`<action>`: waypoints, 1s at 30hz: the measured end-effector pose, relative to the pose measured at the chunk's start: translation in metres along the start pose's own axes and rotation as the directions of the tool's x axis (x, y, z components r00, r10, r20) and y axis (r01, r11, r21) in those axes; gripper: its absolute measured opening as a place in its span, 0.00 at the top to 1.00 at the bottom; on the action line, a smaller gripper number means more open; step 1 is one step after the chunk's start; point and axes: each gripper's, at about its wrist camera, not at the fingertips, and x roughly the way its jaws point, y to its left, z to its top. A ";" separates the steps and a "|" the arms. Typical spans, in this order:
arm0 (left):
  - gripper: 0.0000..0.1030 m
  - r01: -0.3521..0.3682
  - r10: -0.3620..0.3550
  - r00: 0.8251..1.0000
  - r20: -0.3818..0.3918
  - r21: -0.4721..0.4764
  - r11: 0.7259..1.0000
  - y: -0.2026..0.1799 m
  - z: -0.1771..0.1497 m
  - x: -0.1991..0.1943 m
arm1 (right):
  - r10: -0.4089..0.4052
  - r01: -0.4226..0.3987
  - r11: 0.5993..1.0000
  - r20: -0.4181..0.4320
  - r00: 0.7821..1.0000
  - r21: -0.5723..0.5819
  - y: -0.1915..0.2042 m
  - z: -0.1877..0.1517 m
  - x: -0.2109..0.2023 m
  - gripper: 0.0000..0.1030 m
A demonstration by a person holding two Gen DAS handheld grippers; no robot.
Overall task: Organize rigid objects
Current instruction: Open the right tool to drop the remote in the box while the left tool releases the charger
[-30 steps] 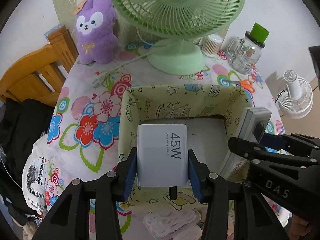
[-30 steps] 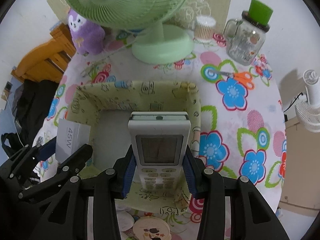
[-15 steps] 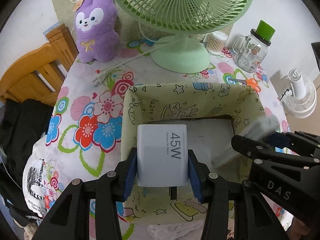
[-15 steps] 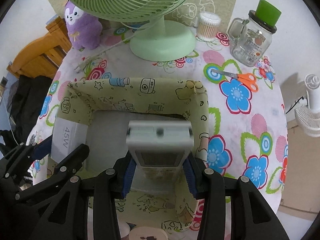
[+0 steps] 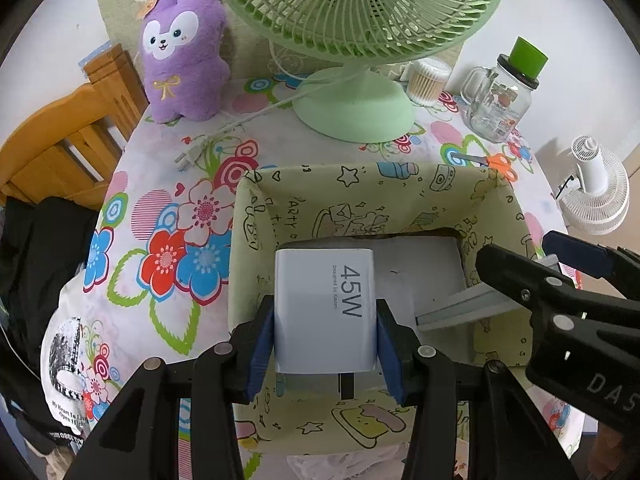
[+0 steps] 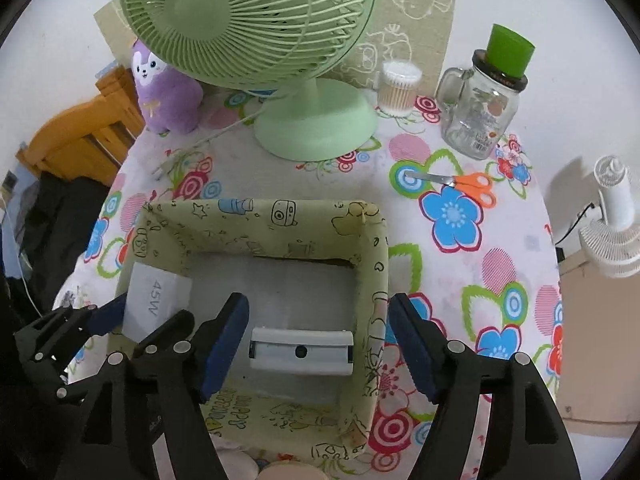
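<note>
My left claw (image 5: 325,346) is squeezing the white charger (image 5: 324,312) tight, holding it over the near left part of the box (image 6: 382,276). My right claw (image 6: 318,350) is spread wide, and the remote (image 6: 301,352) is sitting between its pads inside the box, touched by neither. If I am letting the charger go too high, it may be bumping the remote or tipping the soft box wall. Farther off, the green fan (image 6: 316,120) and glass jar (image 6: 482,120) are standing on the surface, and a wide swing could be knocking them.

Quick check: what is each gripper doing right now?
Left gripper: shut on the 45W charger, over the fabric bin.
Right gripper: open, remote control lying between its fingers, in the bin.
</note>
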 end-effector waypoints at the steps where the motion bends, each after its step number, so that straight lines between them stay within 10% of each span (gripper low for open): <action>1: 0.53 0.000 0.000 1.000 -0.001 0.001 1.000 0.000 0.000 0.000 | -0.001 0.001 1.000 0.002 1.000 0.005 -0.001 -0.001 -0.001 0.27; 14: 0.52 0.031 -0.031 0.999 -0.020 -0.010 0.999 -0.003 -0.007 0.001 | -0.001 0.000 0.999 0.029 1.000 0.042 -0.005 -0.013 -0.025 0.27; 18: 0.28 0.017 -0.017 0.999 0.044 0.010 1.000 -0.007 -0.006 -0.010 | -0.010 0.009 0.998 0.029 1.000 0.066 -0.011 -0.020 -0.033 0.27; 30: 0.25 0.007 -0.008 0.999 0.042 0.041 0.999 -0.007 -0.001 -0.014 | -0.052 0.051 0.998 0.010 0.999 0.045 -0.013 -0.008 -0.006 0.27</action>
